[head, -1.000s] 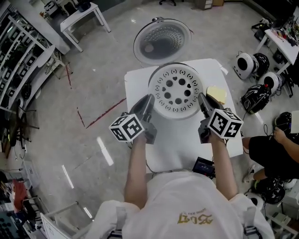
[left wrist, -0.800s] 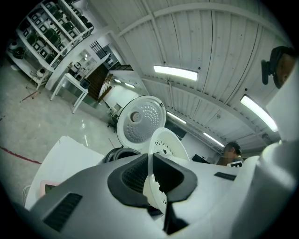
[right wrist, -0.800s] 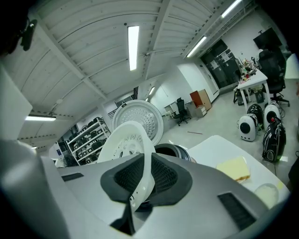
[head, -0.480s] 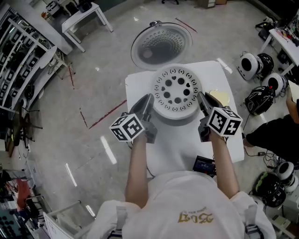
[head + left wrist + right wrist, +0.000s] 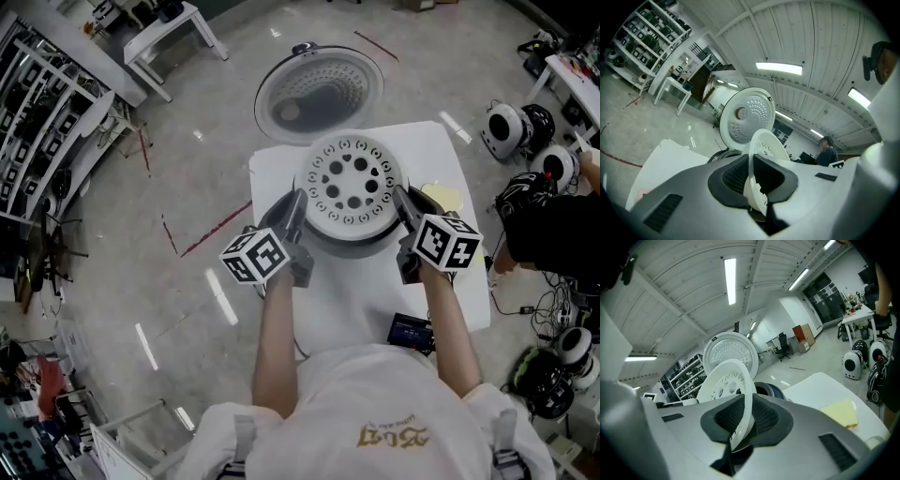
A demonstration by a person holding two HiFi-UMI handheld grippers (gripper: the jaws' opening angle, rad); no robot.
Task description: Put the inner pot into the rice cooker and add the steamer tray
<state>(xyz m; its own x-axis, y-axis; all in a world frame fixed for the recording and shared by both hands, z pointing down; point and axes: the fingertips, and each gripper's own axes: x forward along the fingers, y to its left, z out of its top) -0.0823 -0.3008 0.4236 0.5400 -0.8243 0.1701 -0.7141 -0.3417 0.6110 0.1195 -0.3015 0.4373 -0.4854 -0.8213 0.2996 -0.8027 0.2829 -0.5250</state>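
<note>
Head view: our left tongs (image 5: 299, 199) and right tongs (image 5: 402, 196) pinched the steamer tray (image 5: 353, 178) over the rice cooker (image 5: 349, 247); seating it seemingly remained.

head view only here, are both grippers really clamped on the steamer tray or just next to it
Observer: the left gripper has its pads pressed on the rim of the steamer tray, seen edge-on.
Operator: and the right one
Observer: same, the right gripper pinches the opposite rim between both pads.
Operator: is the tray in the cooker yet
Observer: the right gripper view shows the dark rim of the rice cooker beyond the tray; whether they touch I cannot tell.
</note>
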